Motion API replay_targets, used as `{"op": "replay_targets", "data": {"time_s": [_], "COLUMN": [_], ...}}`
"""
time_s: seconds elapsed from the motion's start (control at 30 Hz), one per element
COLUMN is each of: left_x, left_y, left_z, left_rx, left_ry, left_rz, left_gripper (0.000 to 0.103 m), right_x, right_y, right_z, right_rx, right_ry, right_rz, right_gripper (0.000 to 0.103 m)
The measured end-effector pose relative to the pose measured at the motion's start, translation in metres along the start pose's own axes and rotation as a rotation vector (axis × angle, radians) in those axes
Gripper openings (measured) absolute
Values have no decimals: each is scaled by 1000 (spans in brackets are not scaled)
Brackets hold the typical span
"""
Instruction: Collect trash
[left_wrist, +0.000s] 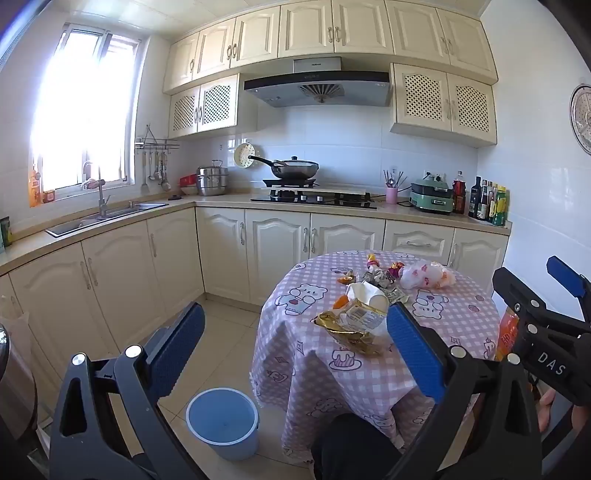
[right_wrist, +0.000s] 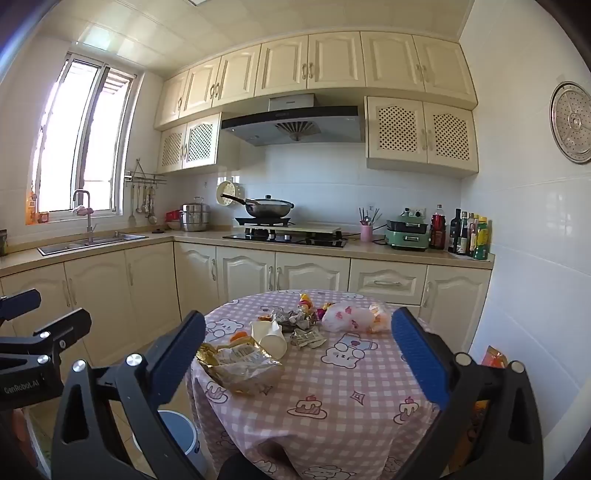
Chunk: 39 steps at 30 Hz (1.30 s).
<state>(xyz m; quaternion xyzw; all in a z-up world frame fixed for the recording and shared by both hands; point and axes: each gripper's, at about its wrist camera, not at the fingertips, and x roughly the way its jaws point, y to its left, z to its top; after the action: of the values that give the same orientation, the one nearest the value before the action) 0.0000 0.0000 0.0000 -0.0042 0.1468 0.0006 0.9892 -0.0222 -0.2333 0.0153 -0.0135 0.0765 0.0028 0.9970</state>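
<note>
A round table (right_wrist: 332, 387) with a pink checked cloth printed with bears and cakes stands in the kitchen, in front of the cream cabinets. On the floor at its left side stands a blue bin (left_wrist: 222, 421), open at the top. The trash lies in a loose group on the far and left part of the table. The biggest piece, a crumpled golden snack bag (right_wrist: 240, 365), is at the near left edge of the cloth. Just behind it lies a white paper cup (right_wrist: 271, 338) on its side, and farther back to the right a white plastic bag with pink print (right_wrist: 347, 315). Small crumpled wrappers (right_wrist: 306, 338) lie between them.

The left gripper (left_wrist: 295, 345) has its blue fingers wide apart and holds nothing; the golden bag is ahead, near its right finger. The right gripper (right_wrist: 301, 354) is also fully spread and empty, with the trash ahead between its fingers, not touching them.
</note>
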Motion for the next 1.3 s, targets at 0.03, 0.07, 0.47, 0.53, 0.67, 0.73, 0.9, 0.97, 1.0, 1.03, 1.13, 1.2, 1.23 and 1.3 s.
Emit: {"op": "replay_targets", "data": {"time_s": [0.03, 0.07, 0.47, 0.53, 0.67, 0.73, 0.9, 0.97, 1.0, 1.03, 1.13, 1.2, 1.23, 1.3], "left_x": [0, 0, -1, 2, 2, 3, 3, 3, 3, 3, 3, 3, 3, 3], "left_y": [0, 0, 1, -7, -8, -4, -5, -5, -5, -5, -6, -5, -5, -5], "left_z": [0, 0, 0, -2, -2, -4, -4, -4, -4, -4, -4, -3, -4, -3], "left_rx": [-1, -1, -1, -1, 1, 2, 2, 2, 1, 2, 4, 4, 4, 5], "left_ry": [0, 0, 3, 4, 6, 6, 7, 8, 8, 8, 8, 9, 9, 9], "left_rz": [-1, 0, 1, 2, 1, 1, 2, 0, 1, 1, 2, 1, 1, 1], "left_gripper": [95, 95, 95, 95, 95, 95, 95, 95, 95, 95, 95, 95, 95, 95], "right_x": [0, 0, 2, 1, -2, 0, 2, 2, 2, 2, 3, 4, 4, 4], "right_y": [0, 0, 0, -2, -5, -6, -2, -2, -2, -2, -3, -2, -2, -2], "right_z": [0, 0, -1, -1, -1, -2, -3, -2, -3, -2, -3, -3, -4, -4], "right_rx": [-2, -1, -5, -7, -8, -8, -7, -6, -7, -7, -4, -4, -4, -5], "right_ry": [0, 2, 3, 4, 7, 10, 8, 8, 7, 9, 13, 15, 14, 13], "right_rz": [-1, -2, -4, -7, -8, -6, -13, -11, -12, -13, -12, -13, -12, -13], "right_gripper": [99, 99, 99, 99, 99, 99, 99, 99, 99, 98, 99, 99, 99, 99]}}
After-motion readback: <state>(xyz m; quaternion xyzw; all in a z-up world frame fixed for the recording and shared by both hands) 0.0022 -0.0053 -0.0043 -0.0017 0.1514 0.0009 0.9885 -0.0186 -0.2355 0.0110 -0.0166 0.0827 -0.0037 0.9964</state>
